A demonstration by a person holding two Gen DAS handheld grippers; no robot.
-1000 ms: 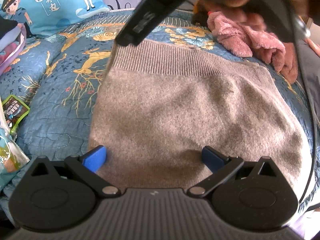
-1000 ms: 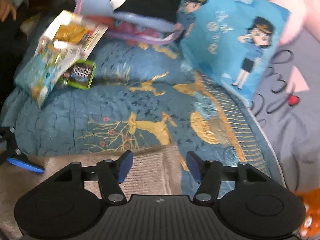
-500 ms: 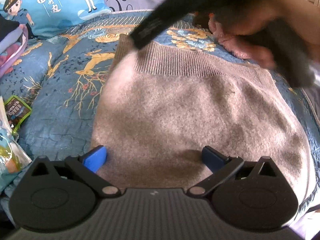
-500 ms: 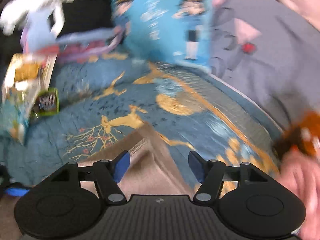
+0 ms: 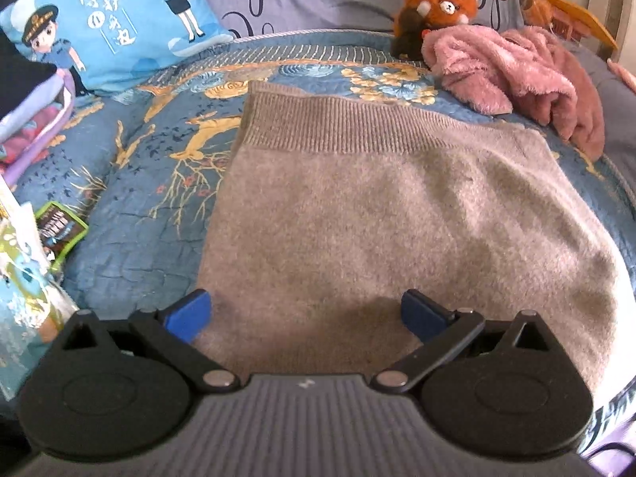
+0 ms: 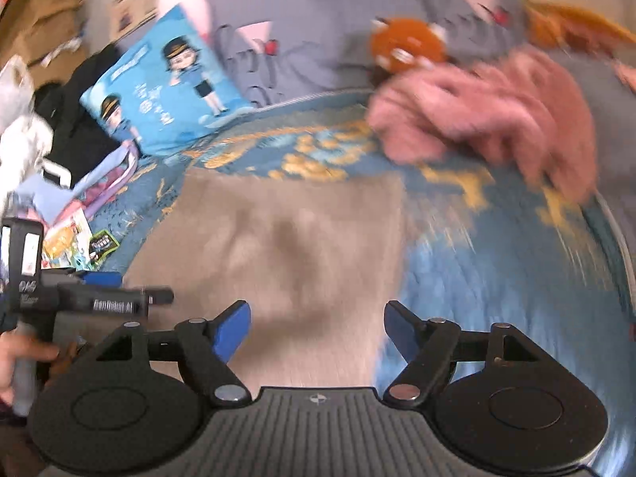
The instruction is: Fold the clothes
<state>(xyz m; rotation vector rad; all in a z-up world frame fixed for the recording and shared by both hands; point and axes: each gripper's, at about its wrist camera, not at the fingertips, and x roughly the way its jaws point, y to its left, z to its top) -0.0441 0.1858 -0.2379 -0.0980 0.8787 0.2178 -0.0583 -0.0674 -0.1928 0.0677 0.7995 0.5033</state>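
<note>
Taupe knitted garment with ribbed hem (image 5: pixel 357 214) flat on blue quilted bedspread (image 5: pixel 135 230); soft, light, limp; grab near corners; left gripper (image 5: pixel 304 314) wide, empty; right gripper (image 6: pixel 316 330) jaws opening, empty.

Blue deer-patterned bed quilt (image 5: pixel 131 234), daylit

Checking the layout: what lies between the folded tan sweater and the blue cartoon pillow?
Only bare blue quilt with its gold print separates the tan sweater from the cartoon pillow; the left wrist view shows it best.
</note>
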